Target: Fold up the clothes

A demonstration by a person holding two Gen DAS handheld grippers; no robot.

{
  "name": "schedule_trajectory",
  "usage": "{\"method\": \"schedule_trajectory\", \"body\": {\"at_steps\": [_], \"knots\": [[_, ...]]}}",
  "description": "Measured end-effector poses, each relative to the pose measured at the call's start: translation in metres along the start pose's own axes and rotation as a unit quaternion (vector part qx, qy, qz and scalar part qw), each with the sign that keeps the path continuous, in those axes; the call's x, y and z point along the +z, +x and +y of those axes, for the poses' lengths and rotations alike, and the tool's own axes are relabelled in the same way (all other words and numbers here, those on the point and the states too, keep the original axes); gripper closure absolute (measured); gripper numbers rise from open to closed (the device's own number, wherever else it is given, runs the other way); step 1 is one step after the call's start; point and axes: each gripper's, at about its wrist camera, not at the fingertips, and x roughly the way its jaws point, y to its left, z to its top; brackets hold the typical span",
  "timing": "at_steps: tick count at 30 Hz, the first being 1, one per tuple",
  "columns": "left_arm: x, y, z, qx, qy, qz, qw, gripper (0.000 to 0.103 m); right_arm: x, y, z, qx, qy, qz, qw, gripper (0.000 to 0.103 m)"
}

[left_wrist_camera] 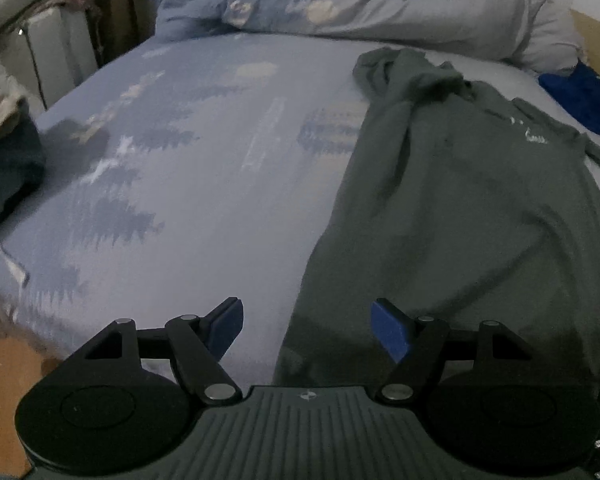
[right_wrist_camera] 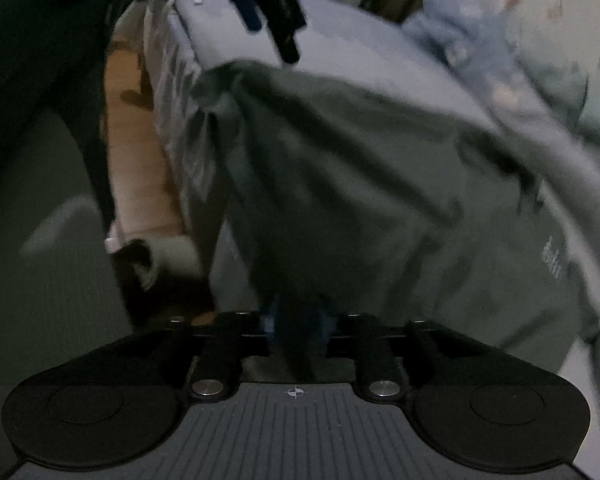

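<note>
A dark green shirt [left_wrist_camera: 468, 208] lies spread on the right side of the bed [left_wrist_camera: 204, 184], the left gripper [left_wrist_camera: 306, 326] hovering at its hem with jaws apart, the right gripper [right_wrist_camera: 298, 330] clamped on its edge.

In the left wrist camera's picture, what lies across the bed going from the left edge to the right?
Dark teal cloth at the left edge → bare blue bedsheet with tree print → grey-green shirt spread flat → bright blue fabric at the far right edge.
</note>
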Motion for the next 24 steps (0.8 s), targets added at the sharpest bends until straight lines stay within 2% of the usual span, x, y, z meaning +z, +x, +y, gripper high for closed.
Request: {"method": "schedule_trajectory", "body": {"at_steps": [1, 6, 8, 9, 10, 12, 14, 15, 16, 20, 24], "knots": [[-0.004, 0.0, 0.002, 0.0, -0.003, 0.004, 1.0, 0.026, 0.004, 0.004, 0.005, -0.004, -0.018, -0.002, 1.0, 0.057], [-0.024, 0.007, 0.007, -0.015, -0.012, 0.028, 0.9994, 0.026, 0.013, 0.034, 0.03, -0.026, -0.12, -0.001, 0.992, 0.056], [-0.029, 0.013, 0.011, -0.02, -0.019, 0.037, 0.9989, 0.039, 0.011, 0.048, 0.039, -0.042, -0.163, 0.002, 0.986, 0.058], [-0.03, 0.016, 0.013, -0.025, -0.025, 0.042, 0.9985, 0.051, 0.01, 0.053, 0.041, -0.055, -0.176, 0.005, 0.983, 0.059], [-0.03, 0.019, 0.017, -0.031, -0.036, 0.048, 0.9977, 0.072, 0.01, 0.058, 0.041, -0.064, -0.184, 0.01, 0.981, 0.063], [-0.03, 0.023, 0.024, -0.04, -0.055, 0.059, 0.996, 0.09, 0.009, 0.063, 0.042, -0.067, -0.199, 0.011, 0.978, 0.067], [-0.029, 0.023, 0.031, -0.049, -0.069, 0.062, 0.9944, 0.093, 0.008, 0.06, 0.044, -0.062, -0.203, 0.009, 0.977, 0.077], [-0.028, 0.021, 0.031, -0.051, -0.067, 0.062, 0.9944, 0.093, 0.008, 0.058, 0.046, -0.059, -0.203, 0.008, 0.977, 0.093], [-0.028, 0.02, 0.031, -0.05, -0.065, 0.062, 0.9947, 0.093, 0.009, 0.054, 0.048, -0.051, -0.2, 0.007, 0.978, 0.1], [-0.029, 0.012, 0.034, -0.05, -0.066, 0.059, 0.9948, 0.094, 0.017, 0.047, 0.055, -0.05, -0.2, 0.006, 0.979, 0.1], [-0.035, 0.01, 0.034, -0.049, -0.067, 0.069, 0.9941, 0.094, 0.02, 0.045, 0.056, -0.031, -0.192, 0.016, 0.981, 0.1]]}}
